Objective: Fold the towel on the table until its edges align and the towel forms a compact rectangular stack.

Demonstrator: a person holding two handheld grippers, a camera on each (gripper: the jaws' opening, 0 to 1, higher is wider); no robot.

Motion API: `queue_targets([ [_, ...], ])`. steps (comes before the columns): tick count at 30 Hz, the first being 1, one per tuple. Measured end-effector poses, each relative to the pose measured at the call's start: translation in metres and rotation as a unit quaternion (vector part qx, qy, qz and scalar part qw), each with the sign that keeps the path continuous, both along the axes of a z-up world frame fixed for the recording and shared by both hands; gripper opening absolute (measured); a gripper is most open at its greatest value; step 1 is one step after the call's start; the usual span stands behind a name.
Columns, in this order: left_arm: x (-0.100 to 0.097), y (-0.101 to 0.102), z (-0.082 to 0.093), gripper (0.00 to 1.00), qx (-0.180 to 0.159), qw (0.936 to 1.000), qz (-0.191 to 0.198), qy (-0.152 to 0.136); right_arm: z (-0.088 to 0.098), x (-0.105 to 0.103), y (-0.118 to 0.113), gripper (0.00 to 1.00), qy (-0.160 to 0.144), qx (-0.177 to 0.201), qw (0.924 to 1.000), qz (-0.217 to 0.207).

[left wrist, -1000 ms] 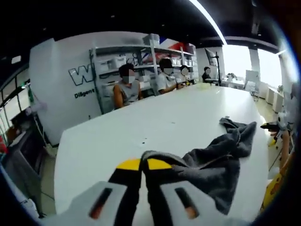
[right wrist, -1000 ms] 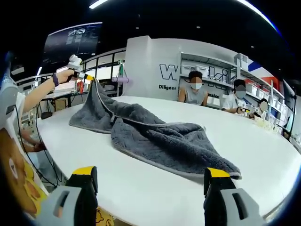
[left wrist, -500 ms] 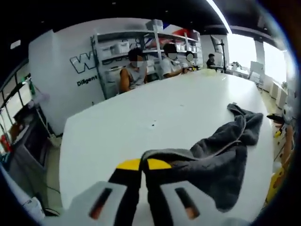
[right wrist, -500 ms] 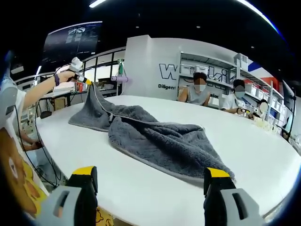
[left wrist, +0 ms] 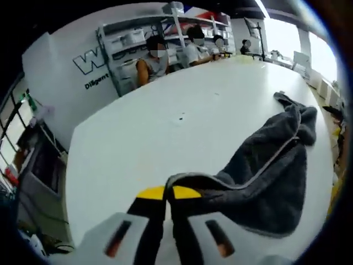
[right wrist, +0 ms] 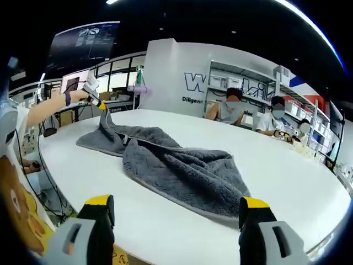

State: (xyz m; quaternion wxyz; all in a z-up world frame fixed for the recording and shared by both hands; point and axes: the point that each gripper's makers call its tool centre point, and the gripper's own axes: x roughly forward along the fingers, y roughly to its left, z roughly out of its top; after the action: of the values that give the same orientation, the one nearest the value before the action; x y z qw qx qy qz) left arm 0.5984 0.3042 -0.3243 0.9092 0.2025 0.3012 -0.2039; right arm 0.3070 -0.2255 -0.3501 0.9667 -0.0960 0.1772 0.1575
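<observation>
the towel (left wrist: 265, 176) corner is hidden between the left hand-held gripper (left wrist: 168, 192) tips, its lower fold cut off.

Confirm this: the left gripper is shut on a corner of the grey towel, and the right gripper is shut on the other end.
Half right. The left gripper is shut on the grey towel, but the right gripper is open and holds nothing; in the right gripper view its jaws stand wide apart, short of the towel.

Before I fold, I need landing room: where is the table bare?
Bare: the white table between the towel and the seated people, and the near edge strip before the right gripper. Crowded: the corner held by the left gripper.
</observation>
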Motion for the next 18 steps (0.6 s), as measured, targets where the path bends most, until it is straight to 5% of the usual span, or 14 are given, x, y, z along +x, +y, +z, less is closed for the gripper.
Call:
queue_targets([
  [18,0.016,0.016,-0.041,0.04,0.027,0.9980,0.034,0.046,0.000,0.000,-0.002,0.98,0.005,-0.004,1.0000,-0.003],
])
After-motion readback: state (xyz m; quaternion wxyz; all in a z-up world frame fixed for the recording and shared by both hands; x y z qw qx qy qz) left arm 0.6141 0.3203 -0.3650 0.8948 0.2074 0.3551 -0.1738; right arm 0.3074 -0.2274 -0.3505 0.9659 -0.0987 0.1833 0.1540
